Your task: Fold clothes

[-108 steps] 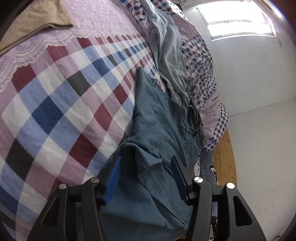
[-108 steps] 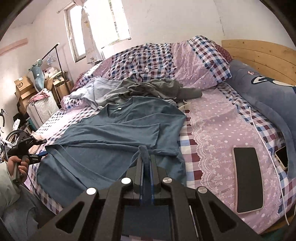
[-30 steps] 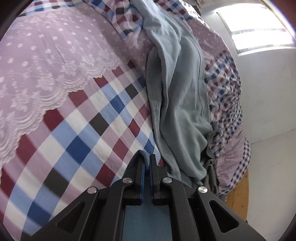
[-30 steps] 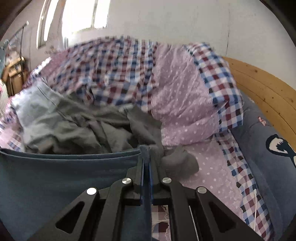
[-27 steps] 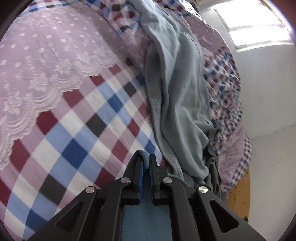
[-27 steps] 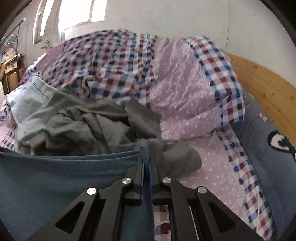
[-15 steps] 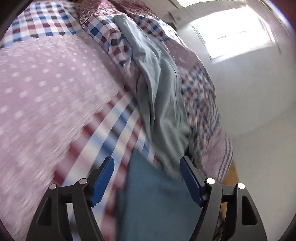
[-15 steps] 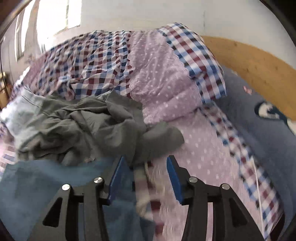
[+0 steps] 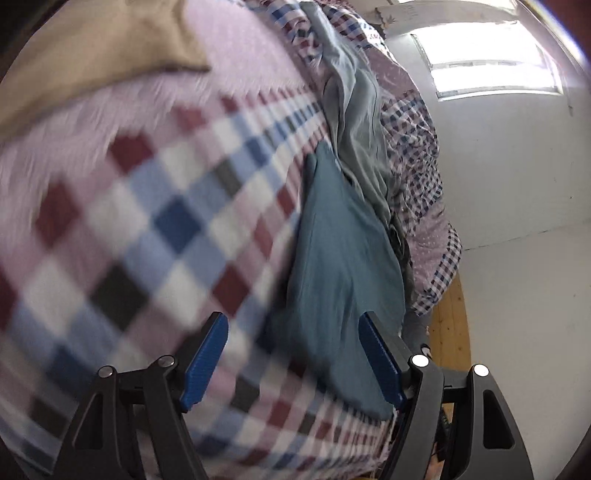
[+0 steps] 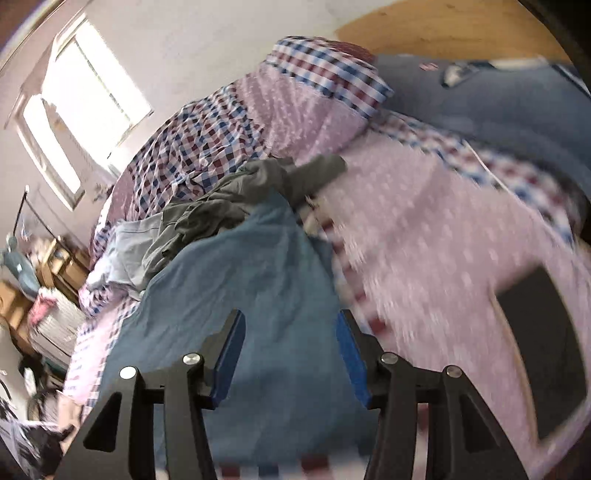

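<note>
Both claws, left (image 9: 291, 360) and right (image 10: 290, 356), agape and empty above the folded blue shirt (image 10: 240, 295)

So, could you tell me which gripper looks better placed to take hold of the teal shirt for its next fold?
Probably the right gripper: it is open with the teal shirt filling the gap between its fingers. The left gripper, also open, sits over the shirt's edge, half above the checked sheet.

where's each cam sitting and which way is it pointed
Left wrist: on the left gripper, facing along the checked bedspread toward the window wall; its open blue fingers show.
Right wrist: on the right gripper, facing up the bed toward the wooden headboard; its open fingers show.
Shared: the teal shirt and the grey clothes heap beyond it.
</note>
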A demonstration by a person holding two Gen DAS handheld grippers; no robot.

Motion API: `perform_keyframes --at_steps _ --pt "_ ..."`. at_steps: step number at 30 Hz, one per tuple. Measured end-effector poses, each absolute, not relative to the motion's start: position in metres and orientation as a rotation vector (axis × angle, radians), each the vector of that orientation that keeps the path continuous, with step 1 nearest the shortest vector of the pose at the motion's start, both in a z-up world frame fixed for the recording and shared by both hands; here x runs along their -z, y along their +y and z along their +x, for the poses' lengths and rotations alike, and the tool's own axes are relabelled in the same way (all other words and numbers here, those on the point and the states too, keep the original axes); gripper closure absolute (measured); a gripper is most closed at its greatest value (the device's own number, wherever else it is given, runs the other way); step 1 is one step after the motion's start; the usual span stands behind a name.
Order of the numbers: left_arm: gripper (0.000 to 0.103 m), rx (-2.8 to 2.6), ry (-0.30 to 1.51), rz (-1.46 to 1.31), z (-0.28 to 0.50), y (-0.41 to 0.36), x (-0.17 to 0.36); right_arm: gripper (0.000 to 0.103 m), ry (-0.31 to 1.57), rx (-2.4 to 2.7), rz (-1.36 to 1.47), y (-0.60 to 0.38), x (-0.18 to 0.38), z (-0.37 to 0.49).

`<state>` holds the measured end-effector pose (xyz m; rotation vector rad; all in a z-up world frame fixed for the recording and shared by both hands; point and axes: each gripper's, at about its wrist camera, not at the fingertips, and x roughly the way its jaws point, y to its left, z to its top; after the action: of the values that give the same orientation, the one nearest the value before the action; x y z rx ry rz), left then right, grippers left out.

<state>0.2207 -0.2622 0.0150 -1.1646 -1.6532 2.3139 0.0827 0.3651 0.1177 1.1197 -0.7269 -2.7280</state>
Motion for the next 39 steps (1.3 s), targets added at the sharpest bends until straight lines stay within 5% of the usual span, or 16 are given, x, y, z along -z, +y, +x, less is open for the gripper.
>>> perform_keyframes --at_steps 12,18,23,30,32,35,39 --pt "0.028 -2.358 -1.609 -1.080 0.207 -0.233 -0.016 0.049 -1.021 2.622 1.186 0.395 -0.075 0.144" --pt "0.038 -2.401 -1.594 -1.098 0.199 -0.229 -0.015 0.048 -1.308 2.484 1.196 0.416 -0.047 0.147" --pt "0.075 -2.403 -1.642 -1.139 0.199 -0.234 -0.006 0.048 -1.322 2.486 1.210 0.412 -0.039 0.132" --pt "0.092 -2.401 -1.655 -1.147 0.197 -0.238 -0.001 0.049 -1.268 2.532 1.238 0.402 -0.035 0.112" --pt "0.094 -2.398 -1.665 -1.141 0.198 -0.240 0.000 0.060 -1.248 2.553 1.234 0.401 -0.035 0.109" --pt "0.094 -2.391 -1.686 -1.129 0.199 -0.244 0.001 0.096 -1.222 2.566 1.271 0.401 -0.033 0.106" --pt "0.095 -2.382 -1.706 -1.089 0.201 -0.249 -0.003 0.099 -1.165 2.599 1.249 0.402 -0.041 0.109"
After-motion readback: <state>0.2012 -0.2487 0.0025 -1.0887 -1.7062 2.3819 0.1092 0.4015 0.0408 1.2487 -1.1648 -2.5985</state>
